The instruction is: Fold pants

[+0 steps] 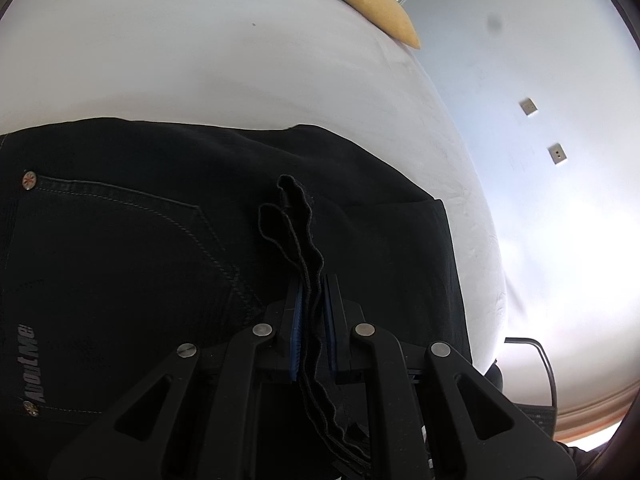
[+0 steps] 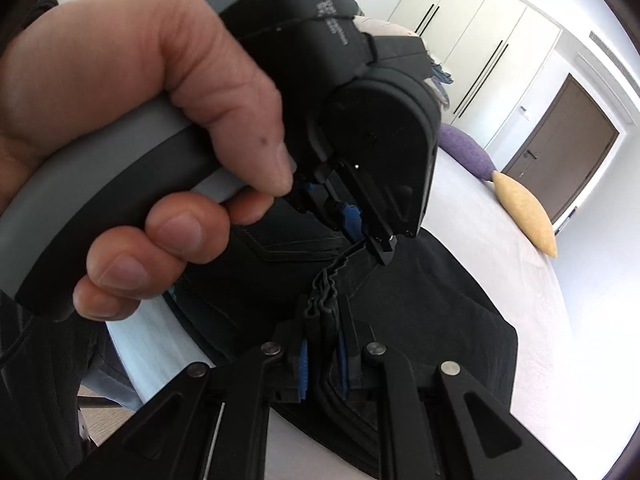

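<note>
1. The black denim pants (image 1: 160, 248) lie spread on a white bed sheet (image 1: 200, 60), with the seat side up. A stitched back pocket, two small metal rivets and a pale printed label along the pocket's edge show in the left wrist view.
2. The cloth is dark and matte, with light contrast stitching along the pocket seams. One edge of the pants is gathered into several wavy layers that rise off the bed between the two tools.
3. The left gripper (image 1: 312, 320) has its black fingers with blue pads (image 1: 297, 320) pressed close together, pinching that stack of wavy black layers. The cloth runs up and out past the fingertips.
4. The right gripper (image 2: 323, 356) likewise has its blue-padded fingers drawn in on a bunch of folded black layers, so it pinches the pants too.
5. In the right wrist view the left gripper (image 2: 372, 236) sits just ahead, held by the person's left hand (image 2: 132, 128) around a grey and black handle; its tip meets the same gathered edge.
6. A mustard-yellow oval cushion (image 2: 524, 212) and a purple cushion (image 2: 466, 148) rest at the far side of the bed, well apart from the pants.
</note>
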